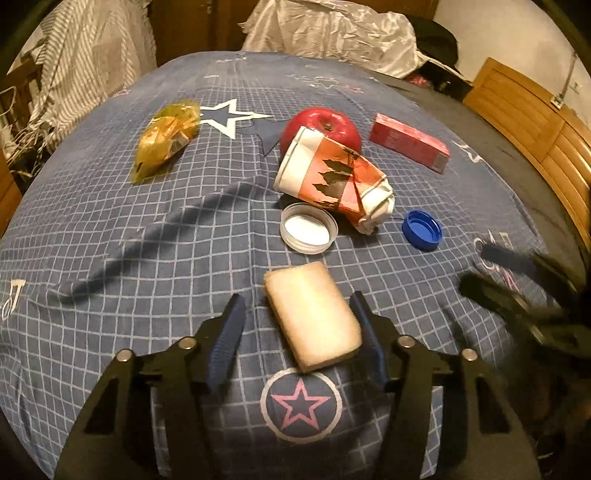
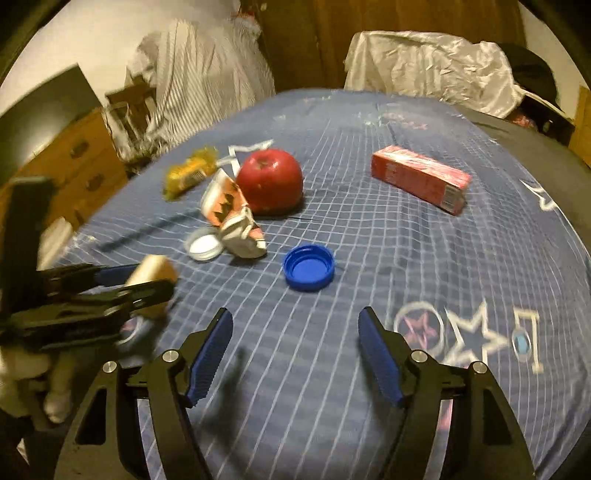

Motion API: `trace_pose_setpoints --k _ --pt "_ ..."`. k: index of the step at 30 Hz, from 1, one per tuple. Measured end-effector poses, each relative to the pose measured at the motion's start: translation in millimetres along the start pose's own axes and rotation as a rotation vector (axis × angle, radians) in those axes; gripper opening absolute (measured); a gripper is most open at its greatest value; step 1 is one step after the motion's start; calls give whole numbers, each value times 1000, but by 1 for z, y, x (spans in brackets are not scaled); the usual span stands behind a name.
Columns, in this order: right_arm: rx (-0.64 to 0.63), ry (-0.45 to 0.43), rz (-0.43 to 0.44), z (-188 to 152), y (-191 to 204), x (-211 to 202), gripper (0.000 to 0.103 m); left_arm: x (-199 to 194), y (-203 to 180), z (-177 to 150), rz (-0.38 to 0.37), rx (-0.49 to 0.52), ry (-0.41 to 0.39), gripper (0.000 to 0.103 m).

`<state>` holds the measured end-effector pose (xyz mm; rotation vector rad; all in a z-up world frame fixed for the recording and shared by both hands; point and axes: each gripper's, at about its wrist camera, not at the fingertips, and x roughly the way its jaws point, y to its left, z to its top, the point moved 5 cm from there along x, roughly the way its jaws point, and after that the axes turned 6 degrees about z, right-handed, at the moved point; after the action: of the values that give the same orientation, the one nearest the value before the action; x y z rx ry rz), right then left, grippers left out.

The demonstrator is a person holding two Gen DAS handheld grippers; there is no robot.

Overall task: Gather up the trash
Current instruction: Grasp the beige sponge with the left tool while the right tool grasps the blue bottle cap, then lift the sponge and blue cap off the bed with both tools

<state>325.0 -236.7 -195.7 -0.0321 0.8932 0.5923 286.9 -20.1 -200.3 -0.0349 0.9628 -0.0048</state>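
Left wrist: hand-held gripper (image 1: 299, 306) astride sponge (image 1: 314, 317) (ajar)

We see a red apple (image 1: 320, 123) on the bed's blue checked sheet (image 1: 147, 229) | a red carton (image 1: 409, 142) lies well right of it | striped cloth (image 1: 85, 55) and crumpled white cover (image 1: 332, 33) behind the bed | wooden drawers (image 2: 77, 162).
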Motion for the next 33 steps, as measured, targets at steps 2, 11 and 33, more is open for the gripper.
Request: trace_pose_setpoints --k 2,11,33 --pt "-15 32 -13 9 -1 15 70 -2 4 -1 -9 14 -3 53" --pt "-66 94 -102 24 3 55 45 2 2 2 -9 12 -8 53" --pt "5 -246 -114 -14 54 -75 41 -91 27 -14 17 2 -236 33"
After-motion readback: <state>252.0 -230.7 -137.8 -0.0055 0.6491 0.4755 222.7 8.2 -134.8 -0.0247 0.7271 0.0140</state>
